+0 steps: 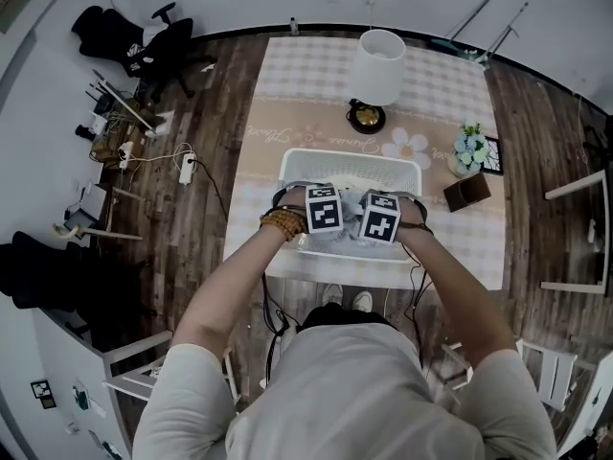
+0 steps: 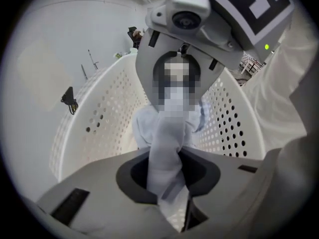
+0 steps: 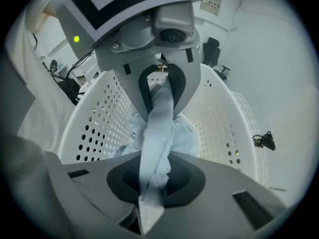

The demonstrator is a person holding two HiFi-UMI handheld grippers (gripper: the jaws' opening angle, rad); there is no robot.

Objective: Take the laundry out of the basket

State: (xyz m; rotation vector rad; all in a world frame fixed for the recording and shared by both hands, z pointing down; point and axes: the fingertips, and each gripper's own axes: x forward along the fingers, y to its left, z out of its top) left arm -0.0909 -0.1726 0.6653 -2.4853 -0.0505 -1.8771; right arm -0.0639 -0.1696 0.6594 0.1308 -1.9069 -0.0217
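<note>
Pale blue laundry (image 2: 167, 148) is bunched in a white basket (image 1: 350, 156) with holes in its walls. The basket stands at the 6 o'clock edge of the tabletop (image 1: 287, 113), right in front of the person. Both arms reach forward into it, side by side.

The left gripper (image 1: 324, 211) sits at about 9 o'clock inside the basket and the right gripper (image 1: 380, 218) at about 3 o'clock, their marker cubes nearly touching. The left gripper has closed most of the way, and a thick fold of the laundry is pinched between its jaws. A rope of the fabric runs from there up toward the other gripper. The right gripper is closed tighter still, on a narrower twist of the same fabric that passes straight through its jaws. The rest of the laundry lies heaped on the basket floor beneath the two grippers. It looks like one light piece, though how many items there are is hard to tell.

A beaded bracelet (image 1: 283, 222) circles the left wrist. From the basket, a white lamp (image 1: 378, 65) stands at 12 o'clock on the patterned cloth. A small vase of flowers (image 1: 469, 147) is at 2 o'clock, and a brown box (image 1: 466, 192) at 3 o'clock, just beside the basket's corner.
</note>
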